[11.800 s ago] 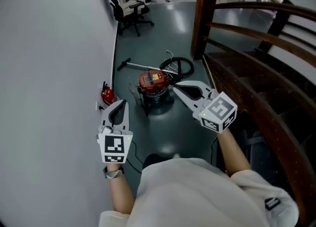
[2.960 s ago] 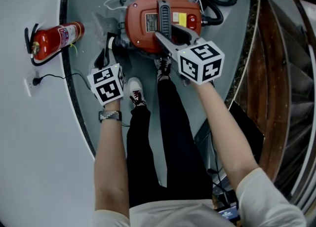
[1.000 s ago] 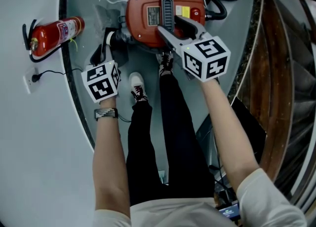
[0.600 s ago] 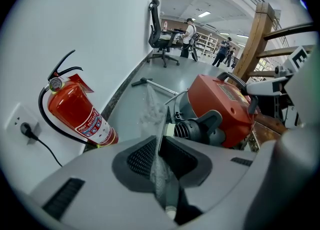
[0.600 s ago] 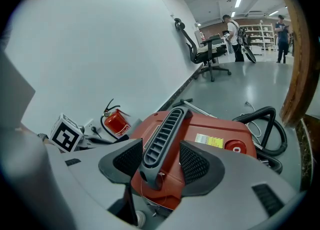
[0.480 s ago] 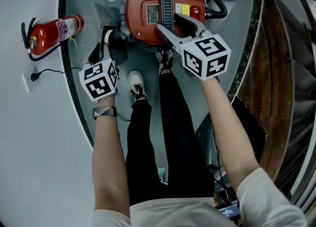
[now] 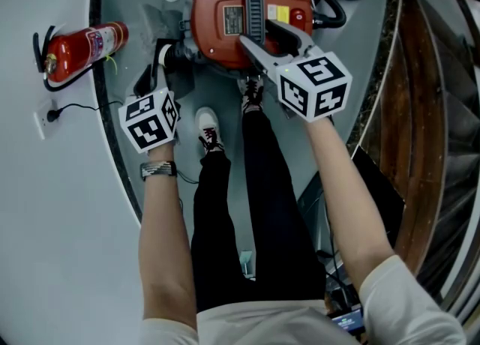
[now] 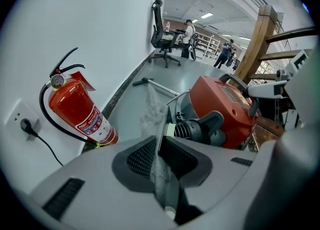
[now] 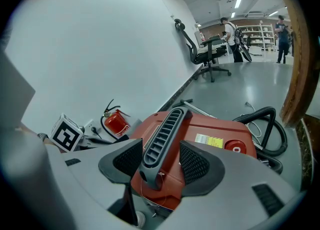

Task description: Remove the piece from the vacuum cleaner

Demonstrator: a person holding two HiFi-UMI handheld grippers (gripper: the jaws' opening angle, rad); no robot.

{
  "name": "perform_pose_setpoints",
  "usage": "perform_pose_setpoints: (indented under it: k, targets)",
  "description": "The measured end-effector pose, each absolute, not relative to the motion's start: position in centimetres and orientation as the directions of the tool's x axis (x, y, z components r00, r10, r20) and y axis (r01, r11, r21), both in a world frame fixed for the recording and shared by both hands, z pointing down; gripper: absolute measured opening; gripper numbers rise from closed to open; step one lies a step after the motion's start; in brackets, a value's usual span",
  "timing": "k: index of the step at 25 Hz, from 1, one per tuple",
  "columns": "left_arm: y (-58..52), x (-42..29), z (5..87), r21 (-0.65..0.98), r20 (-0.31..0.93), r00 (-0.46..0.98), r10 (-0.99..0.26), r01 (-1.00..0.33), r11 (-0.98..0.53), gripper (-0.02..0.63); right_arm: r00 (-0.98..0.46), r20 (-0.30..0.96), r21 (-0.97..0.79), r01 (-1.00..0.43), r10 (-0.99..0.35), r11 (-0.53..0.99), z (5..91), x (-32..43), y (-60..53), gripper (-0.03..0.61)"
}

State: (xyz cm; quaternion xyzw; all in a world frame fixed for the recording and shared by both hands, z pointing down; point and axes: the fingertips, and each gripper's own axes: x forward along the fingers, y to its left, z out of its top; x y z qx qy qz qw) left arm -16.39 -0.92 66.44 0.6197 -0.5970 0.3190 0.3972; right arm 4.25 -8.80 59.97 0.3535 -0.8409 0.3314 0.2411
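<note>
In the upper middle of the head view, the red vacuum cleaner (image 7: 214,36) is sitting on the floor (image 7: 225,186) just ahead of my shoes. My right gripper (image 7: 262,36) is reaching onto its lid from the lower right. My left gripper (image 7: 159,66) is pointing down beside the black hose socket (image 7: 180,58) on its left side. A fire extinguisher (image 7: 86,47) is showing at the upper left.

In the left gripper view, my fingers are sitting narrow at the lower centre, pinching a thin pale piece (image 8: 161,124) seen edge-on, with the hose socket just beyond it to the right.

In the right gripper view, my fingers are standing wide, straddling the near end of the black handle (image 9: 162,134) at the centre without pressing on it.
</note>
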Motion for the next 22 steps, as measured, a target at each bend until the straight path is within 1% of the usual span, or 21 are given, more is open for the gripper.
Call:
perform_pose_setpoints:
  k: [22]
  targets:
    - [-0.85, -16.54, 66.40, 0.115, 0.869, 0.078, -0.489, -0.992, 0.046, 0.061, -0.638, 0.636, -0.389, -0.751, -0.435, 0.534, 59.95, 4.29, -8.83, 0.242]
